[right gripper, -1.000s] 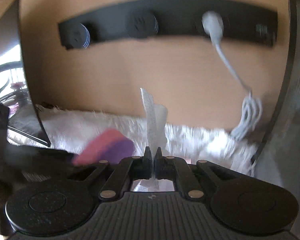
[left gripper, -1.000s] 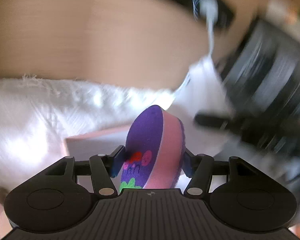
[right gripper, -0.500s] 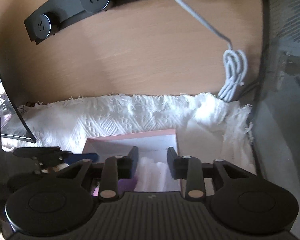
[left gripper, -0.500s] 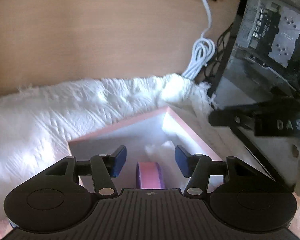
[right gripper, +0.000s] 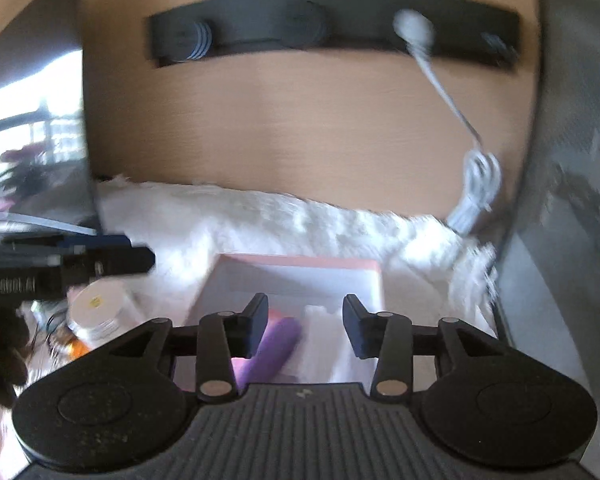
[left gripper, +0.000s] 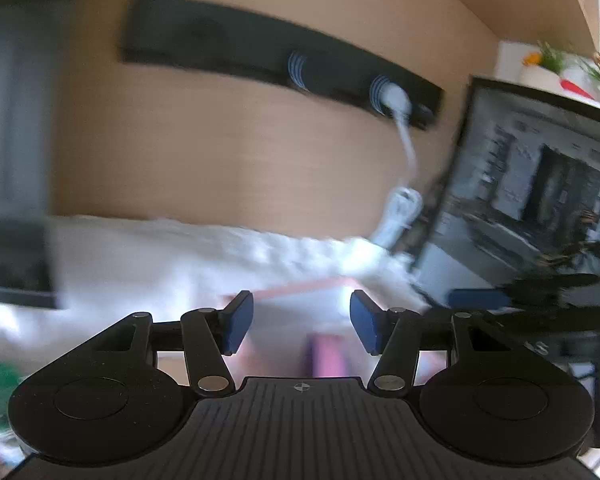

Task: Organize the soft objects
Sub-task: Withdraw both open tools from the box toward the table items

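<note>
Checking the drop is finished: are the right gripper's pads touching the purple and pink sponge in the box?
Apart. The right wrist view shows the right gripper opening, both pads bare, the sponge lying below in the pink box.
</note>
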`<action>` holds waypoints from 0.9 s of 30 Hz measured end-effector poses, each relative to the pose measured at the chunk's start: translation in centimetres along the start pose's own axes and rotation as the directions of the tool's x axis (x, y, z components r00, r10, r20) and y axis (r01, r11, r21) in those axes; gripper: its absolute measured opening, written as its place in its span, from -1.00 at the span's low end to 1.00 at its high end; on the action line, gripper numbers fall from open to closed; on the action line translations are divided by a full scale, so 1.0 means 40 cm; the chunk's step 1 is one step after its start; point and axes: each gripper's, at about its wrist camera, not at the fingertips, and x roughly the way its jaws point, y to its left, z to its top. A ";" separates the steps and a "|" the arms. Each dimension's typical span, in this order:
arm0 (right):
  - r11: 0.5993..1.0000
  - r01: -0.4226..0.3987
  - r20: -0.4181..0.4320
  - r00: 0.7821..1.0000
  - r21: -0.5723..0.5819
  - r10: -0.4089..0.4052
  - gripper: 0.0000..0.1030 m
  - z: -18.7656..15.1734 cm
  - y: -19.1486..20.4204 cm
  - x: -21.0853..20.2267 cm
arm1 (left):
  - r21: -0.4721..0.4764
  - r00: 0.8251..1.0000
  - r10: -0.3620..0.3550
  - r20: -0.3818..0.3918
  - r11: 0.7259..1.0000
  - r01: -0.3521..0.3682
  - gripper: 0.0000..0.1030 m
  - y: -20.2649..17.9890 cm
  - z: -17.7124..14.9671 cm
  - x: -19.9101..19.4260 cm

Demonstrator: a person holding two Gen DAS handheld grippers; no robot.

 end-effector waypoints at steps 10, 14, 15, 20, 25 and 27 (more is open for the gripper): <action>0.971 -0.198 -0.123 0.976 -0.131 0.182 -0.05 -0.079 0.215 -0.002 | -0.151 0.926 0.375 -0.048 0.913 -0.378 0.14 0.219 -0.153 -0.233; 0.957 -0.222 -0.170 0.967 -0.189 0.191 -0.05 -0.102 0.282 0.013 | -0.351 0.835 0.544 -0.081 0.769 -0.535 0.14 0.336 -0.222 -0.353; 0.953 -0.224 -0.180 0.966 -0.205 0.188 -0.05 -0.108 0.297 0.016 | -0.392 0.820 0.566 -0.090 0.736 -0.551 0.14 0.362 -0.236 -0.379; 0.927 -0.262 -0.232 0.952 -0.269 0.202 -0.05 -0.149 0.358 0.021 | -0.358 0.854 0.507 -0.120 0.780 -0.513 0.14 0.408 -0.256 -0.413; 0.903 -0.276 -0.258 0.946 -0.330 0.194 -0.05 -0.184 0.391 0.008 | -0.109 0.840 0.507 -0.193 0.840 -0.532 0.14 0.374 -0.265 -0.329; 0.900 -0.274 -0.263 0.946 -0.339 0.189 -0.05 -0.190 0.392 0.003 | -0.104 0.821 0.516 -0.245 0.828 -0.552 0.14 0.395 -0.278 -0.304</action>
